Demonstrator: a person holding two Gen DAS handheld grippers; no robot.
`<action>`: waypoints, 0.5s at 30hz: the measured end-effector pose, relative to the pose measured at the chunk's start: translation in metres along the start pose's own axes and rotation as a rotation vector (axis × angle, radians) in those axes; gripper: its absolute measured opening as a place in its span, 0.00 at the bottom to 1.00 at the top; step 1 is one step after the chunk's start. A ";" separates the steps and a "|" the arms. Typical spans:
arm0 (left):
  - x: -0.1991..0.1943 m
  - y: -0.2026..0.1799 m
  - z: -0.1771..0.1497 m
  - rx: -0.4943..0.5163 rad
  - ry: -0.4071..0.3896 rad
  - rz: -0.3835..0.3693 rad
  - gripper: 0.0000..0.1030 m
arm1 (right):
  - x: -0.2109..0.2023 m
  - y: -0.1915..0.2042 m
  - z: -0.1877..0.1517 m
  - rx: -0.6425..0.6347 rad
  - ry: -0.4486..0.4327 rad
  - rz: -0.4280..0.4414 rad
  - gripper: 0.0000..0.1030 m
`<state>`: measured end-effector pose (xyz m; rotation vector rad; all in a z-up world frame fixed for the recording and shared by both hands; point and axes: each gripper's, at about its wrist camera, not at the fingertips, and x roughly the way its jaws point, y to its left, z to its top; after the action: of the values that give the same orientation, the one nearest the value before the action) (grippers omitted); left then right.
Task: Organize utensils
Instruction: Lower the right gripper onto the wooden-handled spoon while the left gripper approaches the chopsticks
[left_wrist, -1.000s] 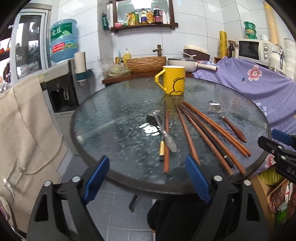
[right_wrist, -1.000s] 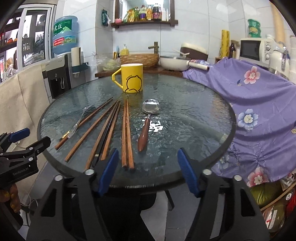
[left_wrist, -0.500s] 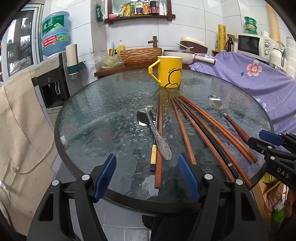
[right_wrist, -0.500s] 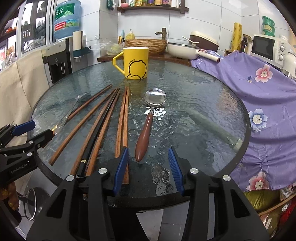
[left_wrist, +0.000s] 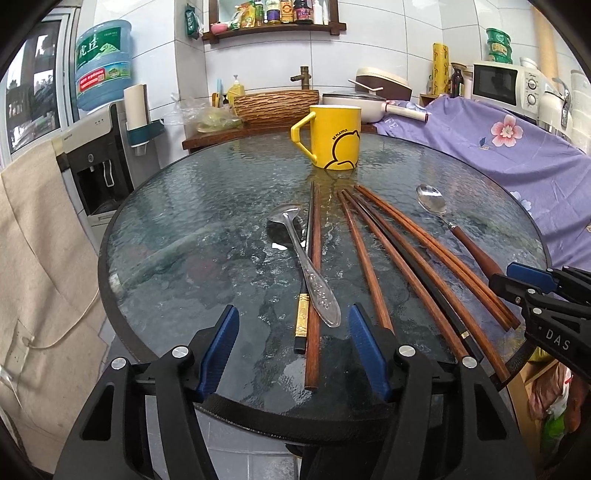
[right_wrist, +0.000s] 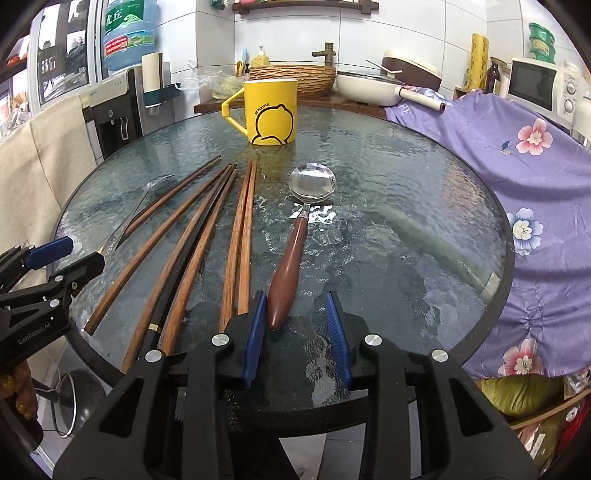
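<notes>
A yellow mug (left_wrist: 336, 136) (right_wrist: 271, 110) stands at the far side of the round glass table (left_wrist: 184, 240) (right_wrist: 406, 240). Several brown chopsticks (left_wrist: 406, 251) (right_wrist: 207, 236) fan out below it. My left gripper (left_wrist: 293, 310) is open, its jaws closing. The near ends of a silver spoon (left_wrist: 314, 280) and two chopsticks (left_wrist: 308, 325) lie between its pads, untouched. My right gripper (right_wrist: 295, 295) is open too, its jaws closing. The end of the wooden-handled spoon (right_wrist: 291, 254) (left_wrist: 461, 236) lies between its pads, close to the left one.
A purple flowered cloth (left_wrist: 498, 147) (right_wrist: 517, 166) drapes the right side beyond the table. A water dispenser (left_wrist: 96, 158) and a beige cloth (left_wrist: 37, 240) stand to the left. Behind the mug a counter holds a wicker basket (left_wrist: 277, 105) and a pan (right_wrist: 369, 88).
Both grippers have come forward over the table's near edge and their jaws have narrowed. The right pads now flank the wooden spoon handle; the left pads flank the silver spoon's end.
</notes>
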<state>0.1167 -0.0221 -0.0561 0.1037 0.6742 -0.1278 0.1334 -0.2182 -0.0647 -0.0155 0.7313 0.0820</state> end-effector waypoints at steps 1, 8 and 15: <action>0.001 -0.001 0.000 0.003 0.000 -0.002 0.59 | 0.001 0.000 0.001 0.001 0.001 0.001 0.32; 0.008 -0.008 0.005 0.026 -0.002 -0.007 0.58 | 0.002 0.002 0.002 0.003 -0.005 0.004 0.27; 0.014 -0.009 0.009 0.031 -0.008 0.002 0.51 | 0.002 0.003 0.001 0.004 -0.017 -0.003 0.26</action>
<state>0.1312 -0.0329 -0.0583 0.1335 0.6639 -0.1372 0.1352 -0.2155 -0.0657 -0.0121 0.7142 0.0779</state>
